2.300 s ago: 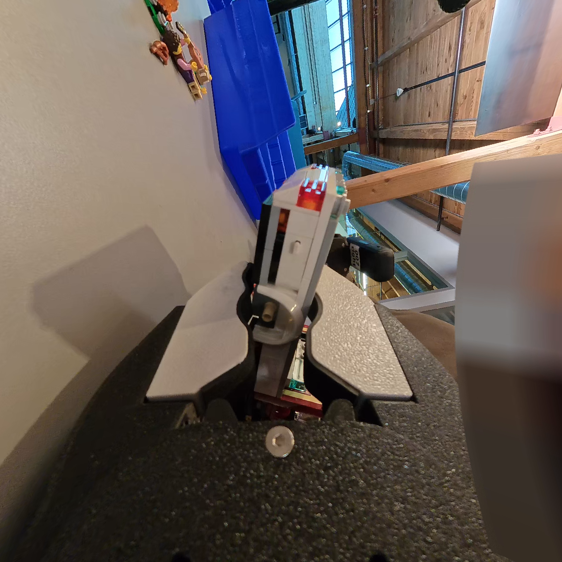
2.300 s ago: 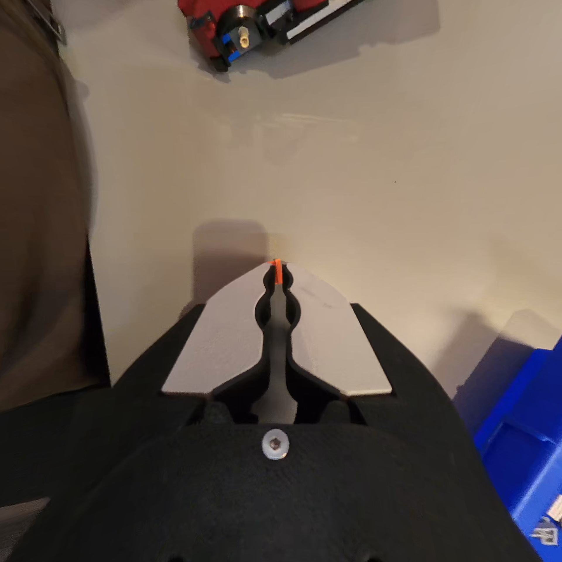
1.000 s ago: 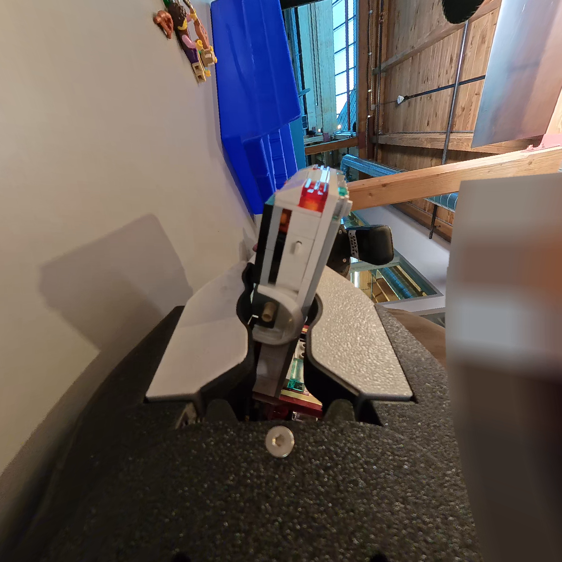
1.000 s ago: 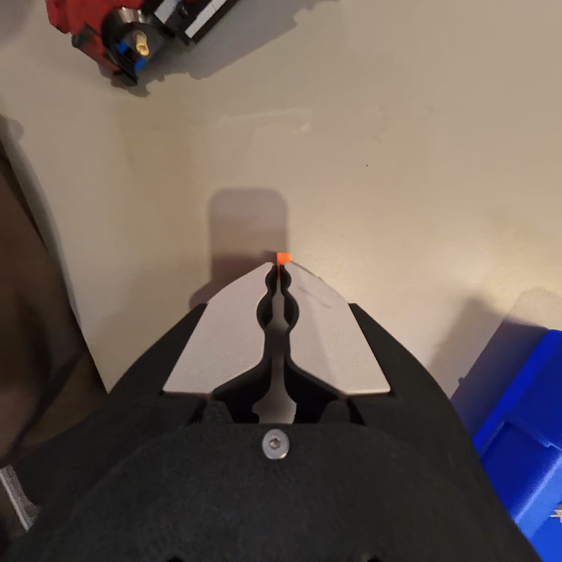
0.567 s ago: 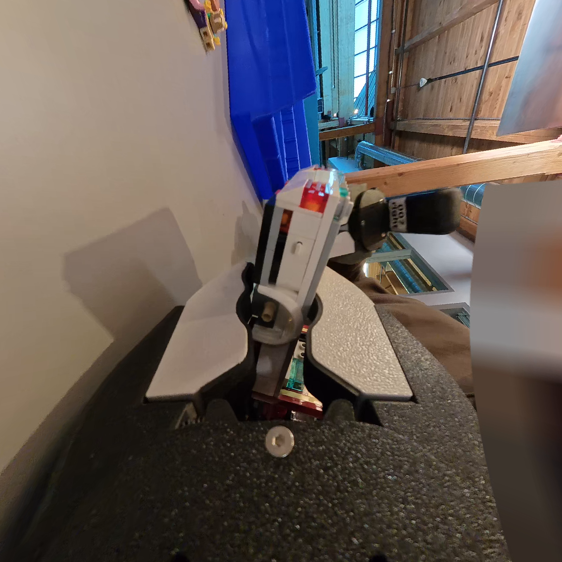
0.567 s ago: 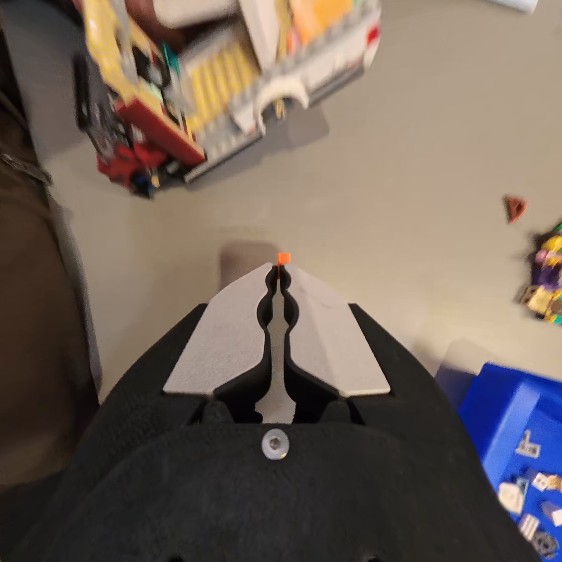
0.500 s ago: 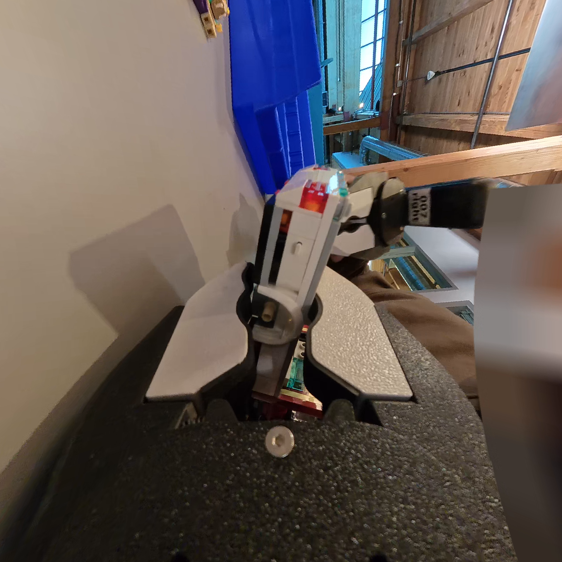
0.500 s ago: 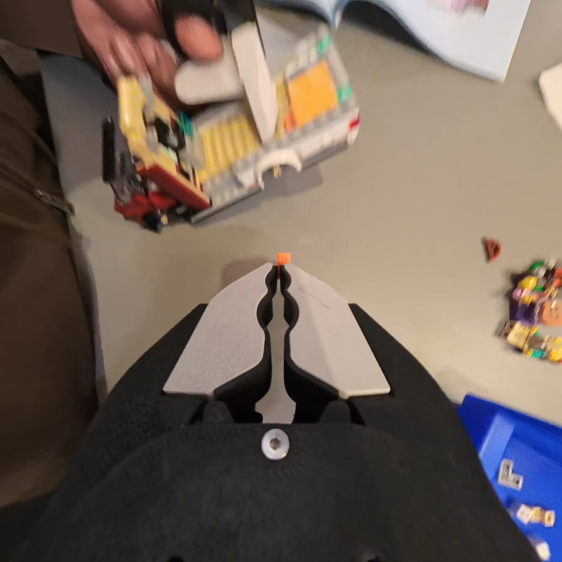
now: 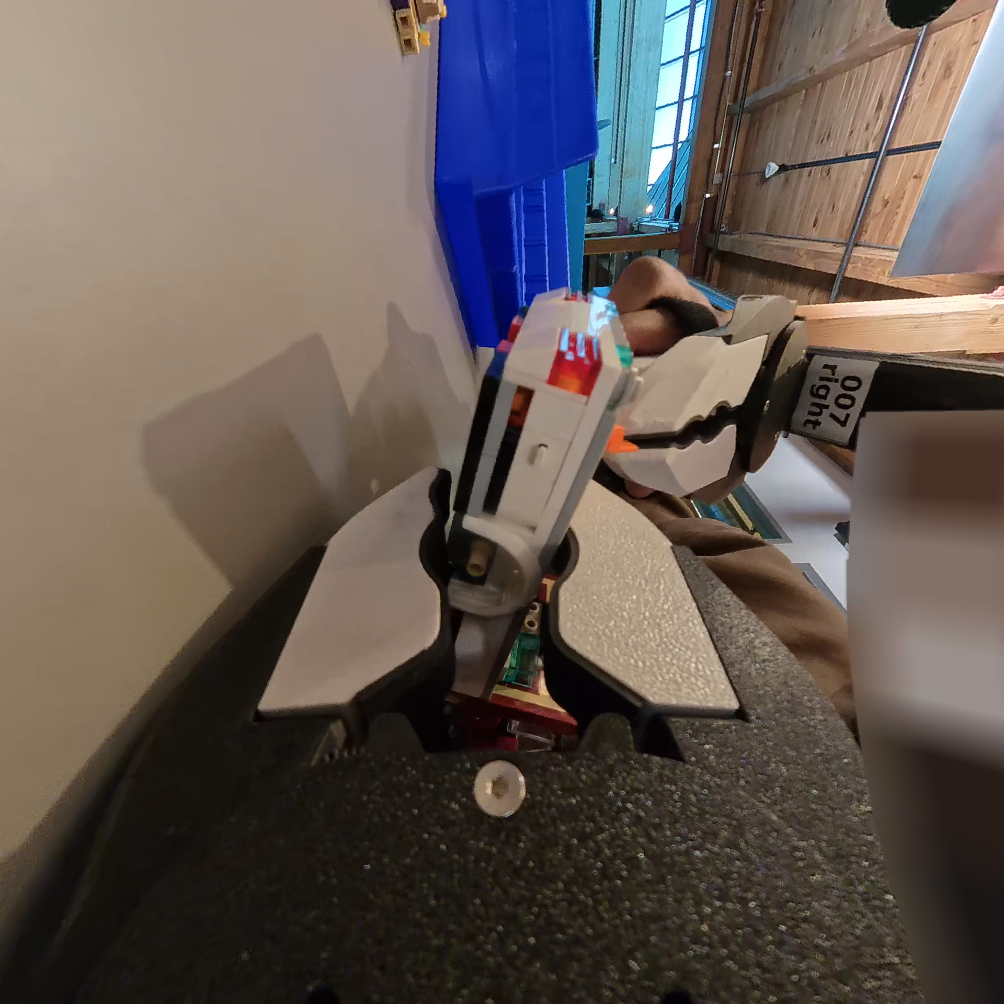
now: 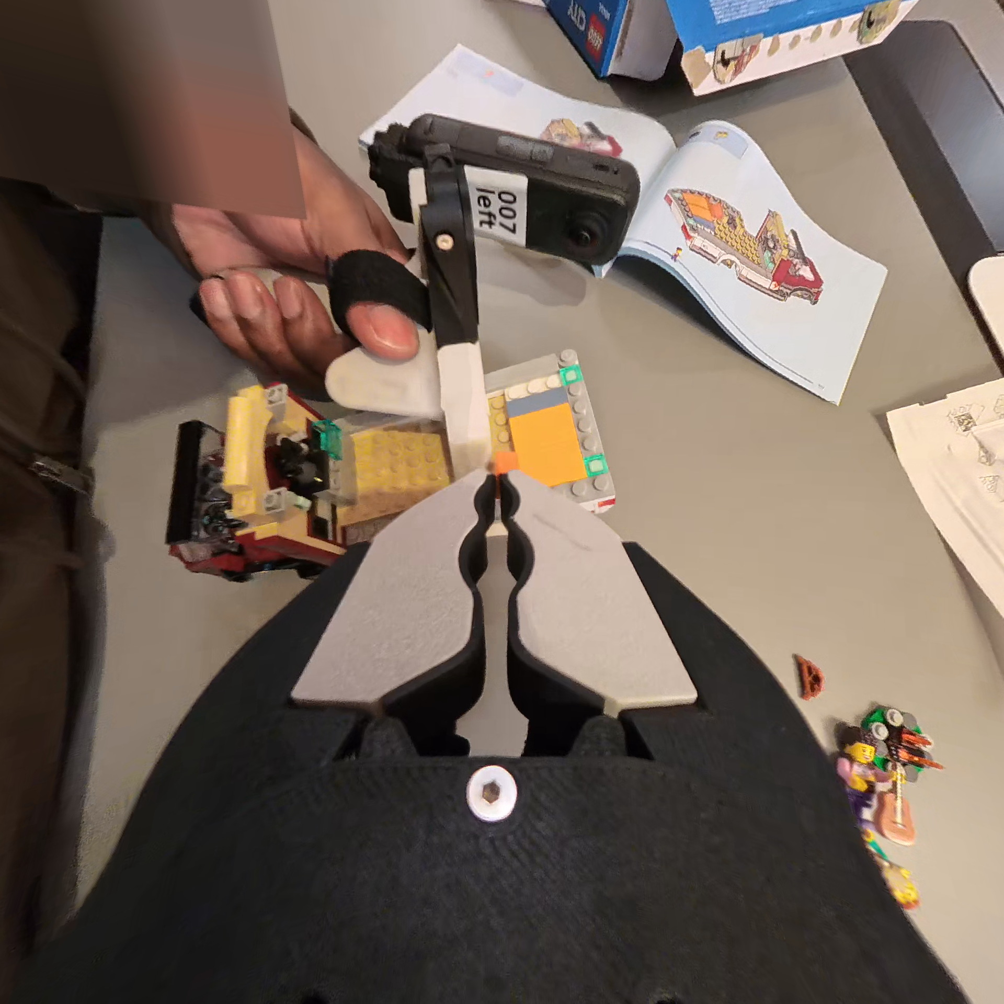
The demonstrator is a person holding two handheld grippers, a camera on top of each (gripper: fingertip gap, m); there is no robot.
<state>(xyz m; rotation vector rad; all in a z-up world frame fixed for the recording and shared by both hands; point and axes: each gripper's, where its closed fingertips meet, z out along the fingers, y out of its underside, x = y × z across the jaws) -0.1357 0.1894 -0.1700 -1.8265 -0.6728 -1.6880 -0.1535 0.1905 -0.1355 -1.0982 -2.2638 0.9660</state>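
My right tongs (image 10: 497,481) are pressed together on a tiny orange plastic brick piece (image 10: 505,460), which sticks out just past their tips. That piece sits right against the edge of the toy-brick vehicle (image 10: 391,467), a build of white, grey, yellow and dark red bricks with an open top and an orange panel at its rear.

My left tongs (image 9: 502,535) are clamped across the vehicle's body, one grey pad on each side, holding it tilted up off the grey counter (image 10: 733,489); in my left view its white side wall and red-and-clear end stick up out of the tongs, with the right tongs' tips just beside its right face. My left hand (image 10: 293,282) grips the handle behind it, a black strap over one finger.

To my right on the counter lie a small dark red slope piece (image 10: 809,675) and a cluster of little toy figures (image 10: 880,771). Farther off lies an open instruction booklet (image 10: 733,228) with pale blue pages, and past it blue printed cardboard boxes (image 10: 706,32). A blue plastic bin (image 9: 510,163) stands on the counter in my left view.
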